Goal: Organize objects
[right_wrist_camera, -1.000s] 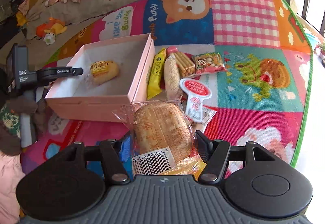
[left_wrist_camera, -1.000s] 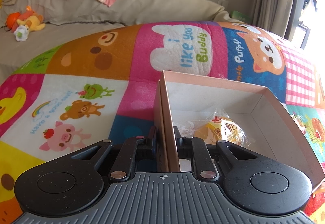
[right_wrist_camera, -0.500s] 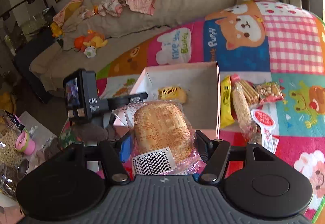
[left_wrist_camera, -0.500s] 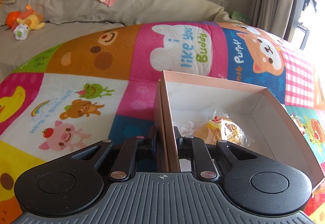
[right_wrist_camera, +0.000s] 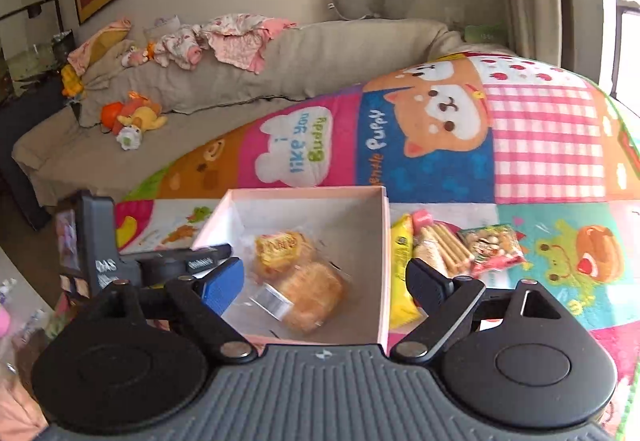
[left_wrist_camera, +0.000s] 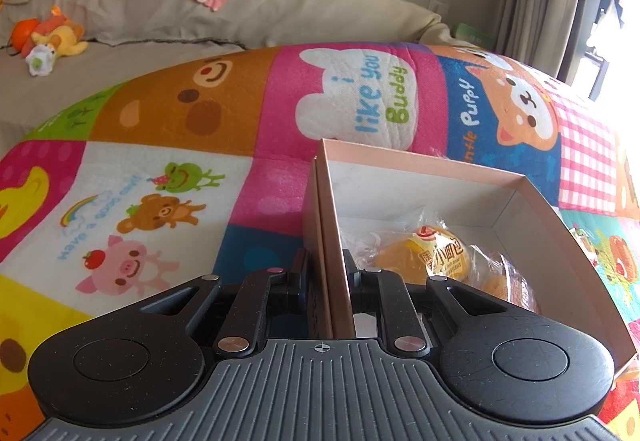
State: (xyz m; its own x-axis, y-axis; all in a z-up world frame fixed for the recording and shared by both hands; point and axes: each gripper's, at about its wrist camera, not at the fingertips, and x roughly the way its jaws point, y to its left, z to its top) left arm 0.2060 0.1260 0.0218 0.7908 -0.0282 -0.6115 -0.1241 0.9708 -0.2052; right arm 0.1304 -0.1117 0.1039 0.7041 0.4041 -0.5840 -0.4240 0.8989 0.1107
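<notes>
A pink open box [right_wrist_camera: 384,241] [left_wrist_camera: 536,201] sits on the colourful play mat. Two wrapped bread buns lie inside: one with a yellow label [right_wrist_camera: 280,247] [left_wrist_camera: 436,255] and a plain one [right_wrist_camera: 312,295] [left_wrist_camera: 504,287] in front of it. My left gripper [left_wrist_camera: 326,273] is shut on the box's left wall [left_wrist_camera: 328,241]; it also shows in the right wrist view [right_wrist_camera: 208,255]. My right gripper [right_wrist_camera: 320,277] is open and empty, above the box's near side, with the plain bun between and below its fingers.
Several snack packets lie on the mat right of the box: a yellow one [right_wrist_camera: 400,261], biscuit sticks [right_wrist_camera: 444,241], a red-green bag [right_wrist_camera: 492,247]. A beige sofa [right_wrist_camera: 320,57] with clothes and plush toys [right_wrist_camera: 132,117] stands behind the mat.
My right gripper opened and let the plain bun go; it now lies in the box beside the yellow-labelled bun. The right gripper also moved over the box. The left gripper stayed put.
</notes>
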